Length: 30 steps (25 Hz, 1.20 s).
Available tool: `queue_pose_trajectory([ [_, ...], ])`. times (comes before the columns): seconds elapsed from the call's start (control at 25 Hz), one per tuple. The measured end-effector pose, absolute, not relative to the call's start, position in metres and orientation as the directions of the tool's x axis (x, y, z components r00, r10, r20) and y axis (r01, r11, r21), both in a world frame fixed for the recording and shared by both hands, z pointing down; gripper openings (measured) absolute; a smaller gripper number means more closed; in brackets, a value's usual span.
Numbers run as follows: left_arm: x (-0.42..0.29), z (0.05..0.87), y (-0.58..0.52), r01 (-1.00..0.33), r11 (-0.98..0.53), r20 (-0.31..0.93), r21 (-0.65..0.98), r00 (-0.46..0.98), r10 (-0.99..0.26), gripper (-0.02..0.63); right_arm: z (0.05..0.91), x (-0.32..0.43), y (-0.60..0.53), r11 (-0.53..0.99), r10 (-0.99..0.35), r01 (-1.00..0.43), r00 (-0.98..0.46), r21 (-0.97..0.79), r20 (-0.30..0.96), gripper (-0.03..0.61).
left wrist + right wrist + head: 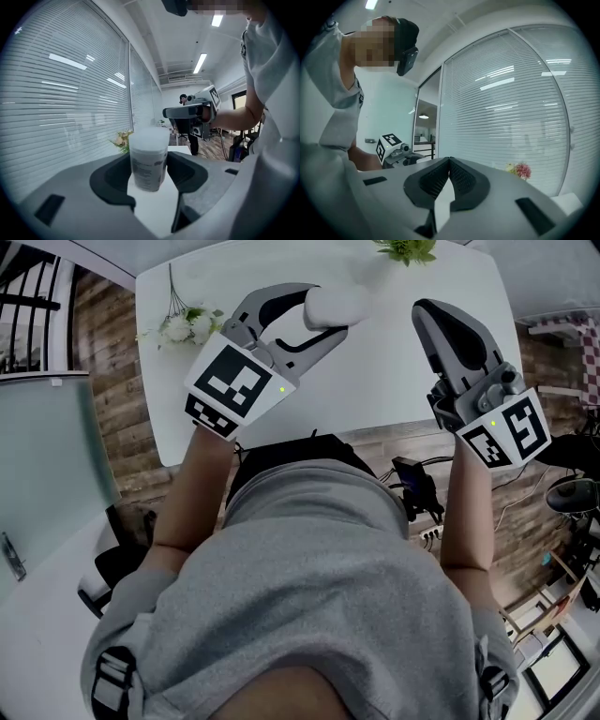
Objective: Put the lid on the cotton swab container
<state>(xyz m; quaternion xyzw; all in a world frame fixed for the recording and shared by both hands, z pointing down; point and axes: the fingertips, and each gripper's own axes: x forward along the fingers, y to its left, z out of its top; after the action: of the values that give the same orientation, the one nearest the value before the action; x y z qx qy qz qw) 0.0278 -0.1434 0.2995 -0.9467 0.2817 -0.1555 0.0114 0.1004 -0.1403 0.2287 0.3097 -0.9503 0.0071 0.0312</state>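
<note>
Head view, nearest first: a person's grey shirt point(319, 568) fills the bottom, and both forearms reach up over a white table point(375, 381). At 11 o'clock the left gripper point(323, 313) pinches the cotton swab container point(342, 304) between its 2 jaws, over the tabletop. Left gripper view shows the pads pressing on the container's sides, with a frosted lid point(149, 137) sitting on top. At 1 o'clock the right gripper point(428, 310) stays apart from the container, its 2 jaws pressed together with nothing between them. Farther off, a small bunch of flowers point(187, 326) lies on the table at 10 o'clock and a green plant point(405, 249) shows at 12 o'clock
</note>
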Motion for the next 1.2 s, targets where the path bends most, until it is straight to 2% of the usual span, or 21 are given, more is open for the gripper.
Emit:
queue_pose_trajectory([
  [0.48,-0.014,0.295,-0.166,-0.677,-0.725,0.25,-0.127,0.686,-0.684,0.238,0.219,0.138,-0.15,0.709,-0.704,-0.704,-0.71,0.052,-0.016,0.025],
  [0.88,-0.049,0.312,-0.18,-0.742,-0.659,0.276,-0.123,0.613,-0.741,0.238,0.231,0.168,-0.154,0.647,-0.762,-0.761,-0.648,0.055,0.002,0.025],
  [1.2,-0.049,0.342,-0.195,-0.755,-0.647,0.325,-0.105,0.589,-0.74,0.238,0.252,0.179,-0.161,0.632,-0.775,-0.775,-0.631,0.022,0.041,0.025],
])
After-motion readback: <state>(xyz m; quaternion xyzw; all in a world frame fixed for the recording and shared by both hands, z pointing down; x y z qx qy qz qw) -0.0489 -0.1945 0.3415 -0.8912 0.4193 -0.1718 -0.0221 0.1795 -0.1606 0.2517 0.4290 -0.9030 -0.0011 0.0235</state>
